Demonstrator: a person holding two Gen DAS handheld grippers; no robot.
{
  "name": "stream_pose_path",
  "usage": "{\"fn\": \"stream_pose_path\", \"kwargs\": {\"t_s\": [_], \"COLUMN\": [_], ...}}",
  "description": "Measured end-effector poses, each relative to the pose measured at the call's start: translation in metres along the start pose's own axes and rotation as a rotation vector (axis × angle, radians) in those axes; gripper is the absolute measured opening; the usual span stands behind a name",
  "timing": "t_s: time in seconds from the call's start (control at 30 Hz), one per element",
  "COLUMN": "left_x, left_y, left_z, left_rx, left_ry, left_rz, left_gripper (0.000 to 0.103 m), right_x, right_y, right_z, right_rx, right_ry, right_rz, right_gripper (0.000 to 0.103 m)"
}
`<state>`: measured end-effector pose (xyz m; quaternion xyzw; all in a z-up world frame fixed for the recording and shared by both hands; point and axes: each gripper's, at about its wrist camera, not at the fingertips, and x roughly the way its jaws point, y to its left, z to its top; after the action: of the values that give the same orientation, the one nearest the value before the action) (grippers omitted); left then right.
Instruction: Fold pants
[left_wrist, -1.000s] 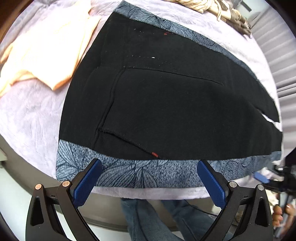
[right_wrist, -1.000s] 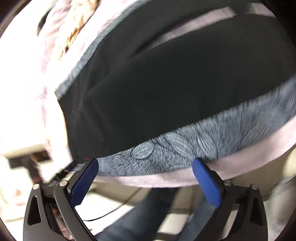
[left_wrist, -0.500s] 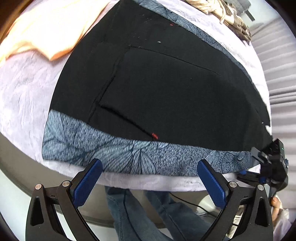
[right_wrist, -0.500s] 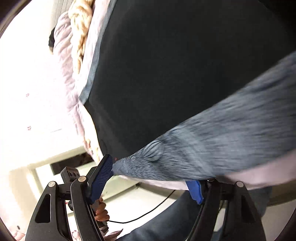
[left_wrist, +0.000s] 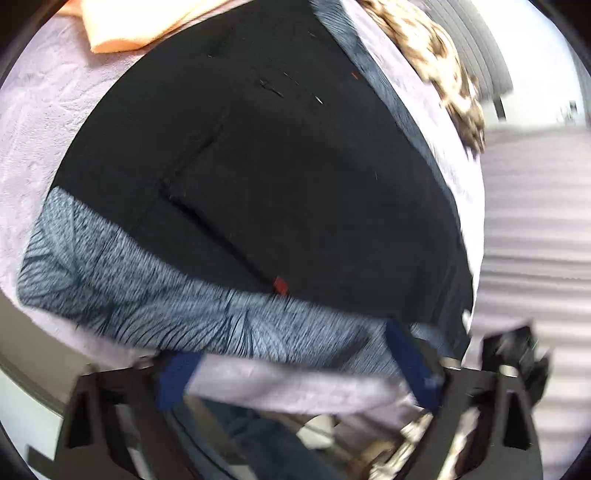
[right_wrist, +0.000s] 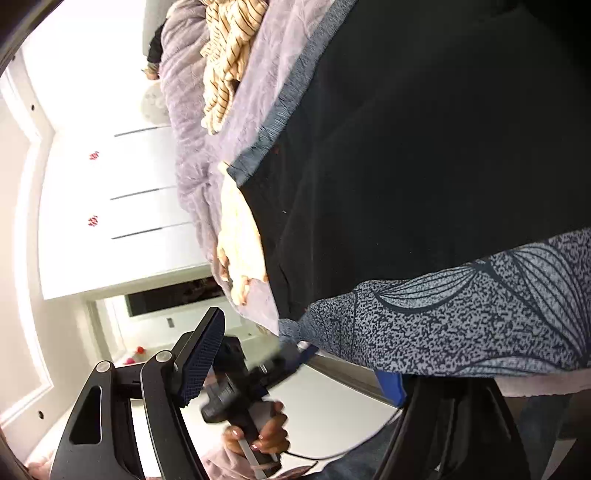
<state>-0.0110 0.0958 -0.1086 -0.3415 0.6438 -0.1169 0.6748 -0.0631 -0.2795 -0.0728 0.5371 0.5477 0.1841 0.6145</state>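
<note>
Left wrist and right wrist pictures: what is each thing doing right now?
pants: spread flat on the blanket, unfolded
blanket: spread under the pants
left gripper: open, jaws have just been closing, hem edge between them
right gripper: open, hem corner between its jaws
peach garment: lying beside the pants

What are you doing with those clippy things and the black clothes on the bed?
A person is about to fold black pants with a grey leaf-patterned band, spread on a fuzzy lilac blanket. Both grippers are at the near edge. The left gripper, whose jaws have just been closing, straddles the band. The right gripper is open there too.
</note>
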Motion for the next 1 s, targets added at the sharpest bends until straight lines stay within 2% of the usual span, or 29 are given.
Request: {"fn": "stream_pose_path", "kwargs": {"t_s": [0.07, 0.13, 0.17, 0.23, 0.27, 0.3, 0.33, 0.37, 0.4, 0.43, 0.5, 0.6, 0.7, 0.8, 0.9, 0.97, 1.0], "left_x": [0.002, 0.004, 0.004, 0.003, 0.002, 0.0, 0.0, -0.001, -0.001, -0.001, -0.01, -0.032, -0.052, -0.06, -0.056, -0.049, -0.044], "left_y": [0.003, 0.005, 0.007, 0.012, 0.015, 0.018, 0.017, 0.014, 0.009, 0.003, -0.006, -0.026, -0.052, -0.083, -0.106, -0.115, -0.118], "left_z": [0.001, 0.002, 0.002, 0.0, -0.002, -0.004, -0.006, -0.008, -0.01, -0.009, -0.01, -0.003, 0.016, 0.056, 0.113, 0.153, 0.172], "left_rx": [-0.02, -0.007, 0.0, 0.0, -0.003, -0.005, -0.003, 0.001, 0.009, 0.015, 0.005, -0.035, 0.014, 0.122, 0.195, 0.233, 0.25], "left_ry": [-0.009, 0.001, 0.0, -0.004, -0.012, -0.019, -0.029, -0.038, -0.054, -0.071, -0.125, -0.206, -0.253, -0.287, -0.312, -0.351, -0.382], "left_rz": [0.006, 0.047, 0.066, 0.099, 0.104, 0.111, 0.124, 0.136, 0.156, 0.174, 0.183, 0.149, 0.142, 0.143, 0.199, 0.282, 0.338], "left_gripper": [0.082, 0.064, 0.06, 0.044, 0.042, 0.038, 0.038, 0.037, 0.037, 0.037, 0.037, 0.037, 0.037, 0.038, 0.038, 0.055, 0.069], "right_x": [0.0, -0.01, -0.018, -0.041, -0.052, -0.063, -0.073, -0.079, -0.083, -0.085, -0.086, -0.096, -0.113, -0.125, -0.128, -0.122, -0.114], "right_y": [-0.011, -0.027, -0.039, -0.064, -0.078, -0.093, -0.103, -0.114, -0.121, -0.124, -0.113, -0.078, -0.035, 0.012, 0.043, 0.058, 0.062], "right_z": [-0.006, -0.009, -0.011, -0.01, -0.01, -0.01, -0.006, -0.003, -0.002, 0.002, 0.009, 0.026, 0.045, 0.071, 0.113, 0.15, 0.169], "right_rx": [0.02, 0.038, 0.056, 0.109, 0.152, 0.204, 0.244, 0.288, 0.312, 0.308, 0.245, 0.1, -0.059, -0.176, -0.215, -0.2, -0.203], "right_ry": [0.008, -0.009, -0.029, -0.082, -0.113, -0.145, -0.164, -0.18, -0.185, -0.182, -0.155, -0.102, -0.081, -0.1, -0.153, -0.167, -0.168], "right_rz": [-0.028, -0.064, -0.077, -0.081, -0.071, -0.047, -0.021, 0.02, 0.054, 0.068, 0.028, -0.028, -0.064, -0.074, -0.101, -0.132, -0.162], "right_gripper": [0.079, 0.079, 0.079, 0.079, 0.078, 0.071, 0.052, 0.041, 0.023, 0.012, 0.009, 0.009, 0.009, 0.009, 0.009, 0.009, 0.009]}}
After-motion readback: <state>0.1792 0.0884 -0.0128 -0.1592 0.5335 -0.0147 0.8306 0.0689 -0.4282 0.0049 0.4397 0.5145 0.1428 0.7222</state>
